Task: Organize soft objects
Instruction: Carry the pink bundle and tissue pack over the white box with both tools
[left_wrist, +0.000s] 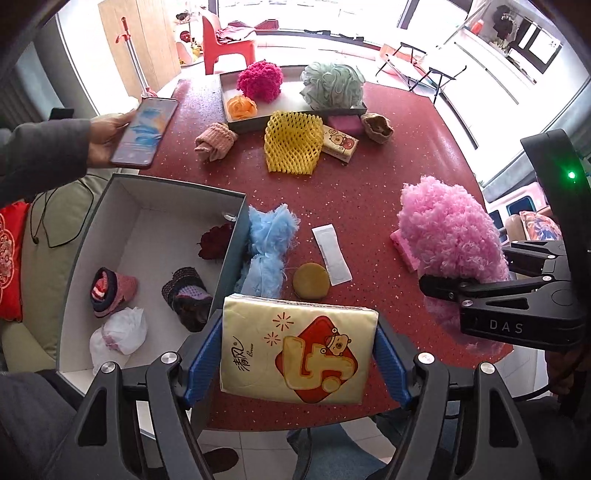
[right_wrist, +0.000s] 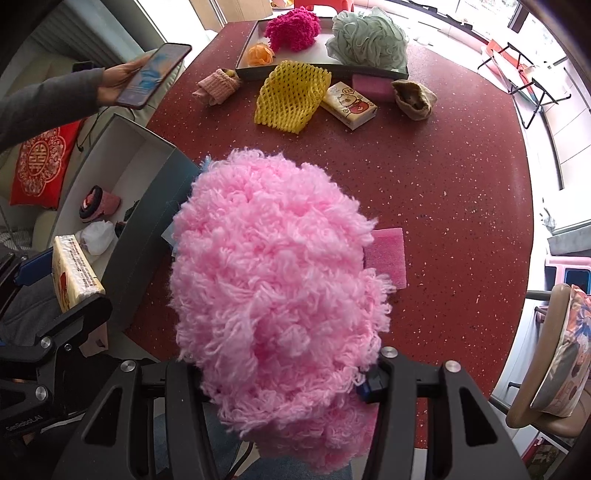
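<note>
Tissue pack (left_wrist: 297, 350) marked "5" clamped in left claw (left_wrist: 299, 354), "DAS"-lettered right claw (right_wrist: 284, 376) clamped on pink fluff (right_wrist: 273, 266)

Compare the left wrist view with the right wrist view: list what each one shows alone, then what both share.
Left wrist only: the blue fluffy bundle, the round tan sponge, the white strip and the dark red flower in the box.

Right wrist only: the cushioned chair.

Both: the left gripper clamping the tissue pack, the right gripper holding the pink fluffy ball, and the yellow foam net.
</note>
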